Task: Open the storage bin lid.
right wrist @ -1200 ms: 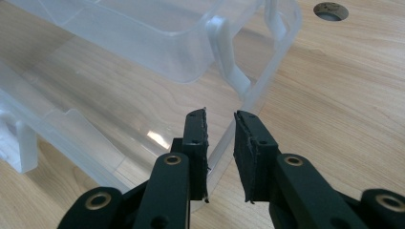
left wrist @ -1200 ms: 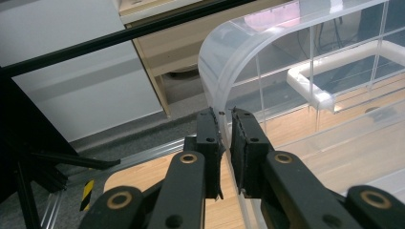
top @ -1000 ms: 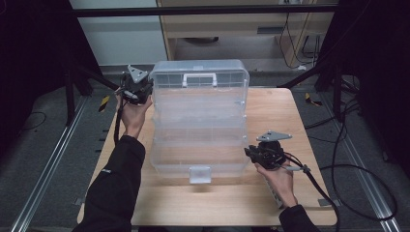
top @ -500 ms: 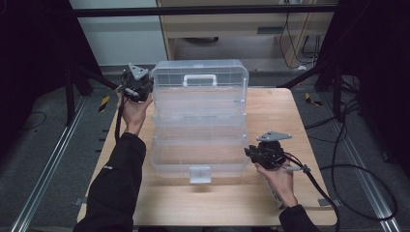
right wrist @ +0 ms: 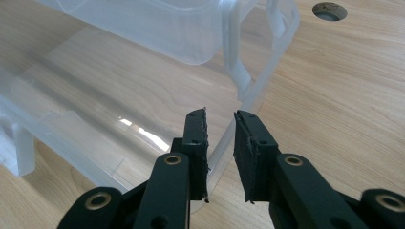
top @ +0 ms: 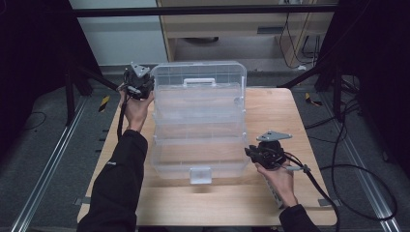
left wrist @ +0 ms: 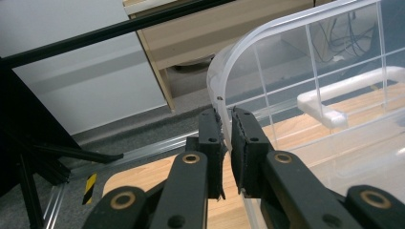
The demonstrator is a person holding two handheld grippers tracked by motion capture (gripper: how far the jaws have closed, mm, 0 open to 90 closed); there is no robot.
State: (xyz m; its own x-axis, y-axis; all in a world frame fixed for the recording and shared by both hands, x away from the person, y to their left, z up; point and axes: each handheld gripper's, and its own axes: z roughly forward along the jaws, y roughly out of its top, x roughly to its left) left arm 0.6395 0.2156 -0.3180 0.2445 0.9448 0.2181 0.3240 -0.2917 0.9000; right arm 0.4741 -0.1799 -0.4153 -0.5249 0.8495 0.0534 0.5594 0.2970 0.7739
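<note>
A large clear plastic tiered box (top: 198, 125) lies opened out on the wooden table (top: 275, 111), with its white handle (top: 199, 82) at the far end and a latch (top: 200, 175) at the near end. My left gripper (top: 147, 87) is at the box's far left corner. In the left gripper view its jaws (left wrist: 228, 119) are shut on the curved clear rim (left wrist: 310, 62). My right gripper (top: 249, 153) is at the near right corner. There its jaws (right wrist: 219, 119) stand on either side of the lowest tray's wall (right wrist: 143, 28), pinching it.
A wooden cabinet (top: 241, 24) stands behind the table, and black frame posts (top: 72, 82) flank it. Cables (top: 348, 145) lie on the floor at the right. A round hole (right wrist: 329, 10) is cut in the tabletop near the right gripper.
</note>
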